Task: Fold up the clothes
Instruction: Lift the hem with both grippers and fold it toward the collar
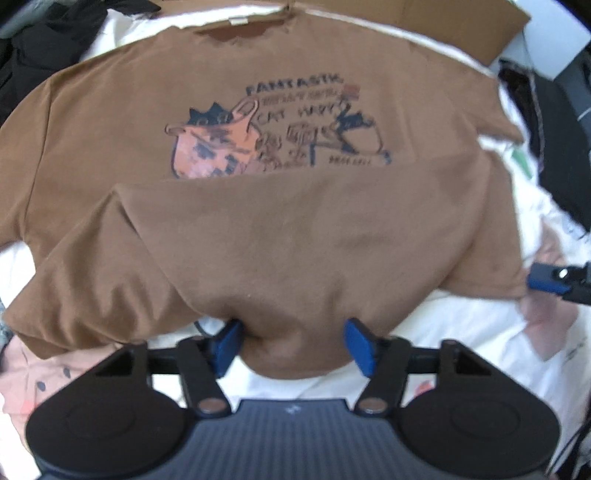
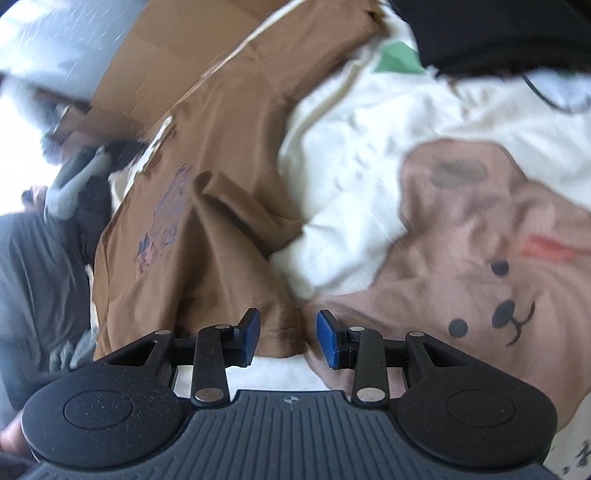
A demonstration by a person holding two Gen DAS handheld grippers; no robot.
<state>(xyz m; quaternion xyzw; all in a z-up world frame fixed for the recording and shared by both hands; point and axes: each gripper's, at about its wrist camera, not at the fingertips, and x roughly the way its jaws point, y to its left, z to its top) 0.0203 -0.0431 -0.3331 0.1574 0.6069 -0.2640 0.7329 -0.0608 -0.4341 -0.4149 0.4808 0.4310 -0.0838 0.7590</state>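
Observation:
A brown t-shirt [image 1: 295, 122] with a cat print lies spread on the bed, collar at the far side. Its lower part is folded up to the print's bottom edge. My left gripper [image 1: 294, 345] is at the near fold, with a bunch of brown cloth filling the gap between its blue pads; it is shut on that bunch. In the right wrist view the t-shirt [image 2: 221, 166] runs away to the left. Its hem corner lies between the jaws of my right gripper [image 2: 290, 338], touching only the left pad, so this gripper is open. One right gripper pad [image 1: 546, 282] shows beside the fold's right corner.
Under the shirt is a white blanket [image 2: 351, 155] with a pink bear print [image 2: 491, 280]. Flat cardboard [image 1: 443, 22] lies beyond the collar. Dark clothes [image 1: 40, 40] are heaped at far left and a black garment [image 1: 561, 155] at right. A person's grey-clad leg [image 2: 29, 280] is at the left.

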